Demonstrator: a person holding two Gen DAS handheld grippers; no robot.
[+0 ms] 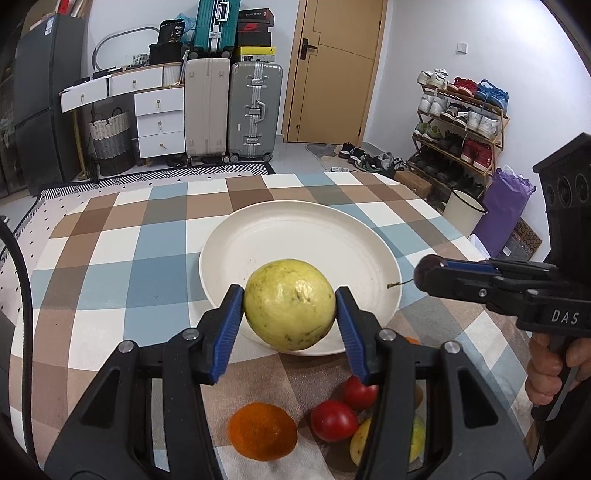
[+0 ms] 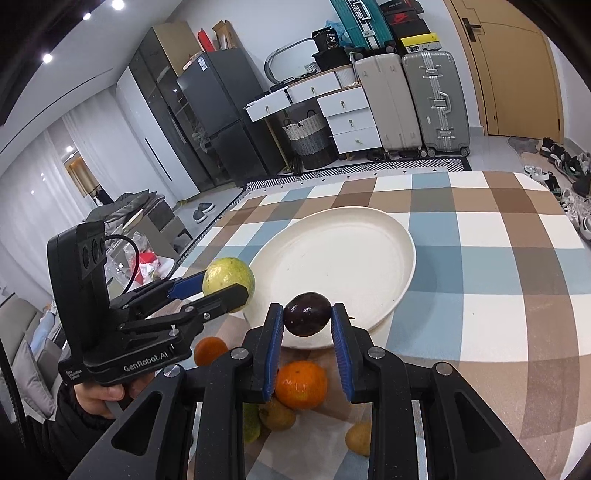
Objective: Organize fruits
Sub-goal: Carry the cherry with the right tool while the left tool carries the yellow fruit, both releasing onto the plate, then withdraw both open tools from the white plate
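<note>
Left wrist view looks across a table (image 1: 122, 236) under a checked cloth of brown, blue and white squares, whose far edge and right far corner lie bare, with open cloth all round the plate. Near the middle of the tabletop sits a wide cream plate (image 1: 295, 236), its surface bare. Over the plate's near rim the left gripper (image 1: 290, 306) is clamped on a yellow-green guava (image 1: 290, 304), both blue pads pressed to its sides; the right wrist view shows it held above the plate's left edge. Its body reads "GenRobot.AI" in that view. The right gripper (image 2: 307, 314), marked "DAS" on its side in the left wrist view, is closed on a dark purple plum (image 2: 307, 314) above the plate's near rim, a thin stem sticking out toward the plate in the left wrist view. Between the plate and the near edge of the tabletop lies the remaining fruit, close together under both grippers: an orange (image 1: 262, 432), two red tomatoes (image 1: 334, 421), a second orange (image 2: 301, 384) and several yellowish fruits (image 2: 277, 415) partly hidden behind the gripper arms. Beyond the table stand suitcases (image 1: 255, 110), a shoe rack (image 1: 461, 122) and a black box (image 1: 170, 31) showing "36".
</note>
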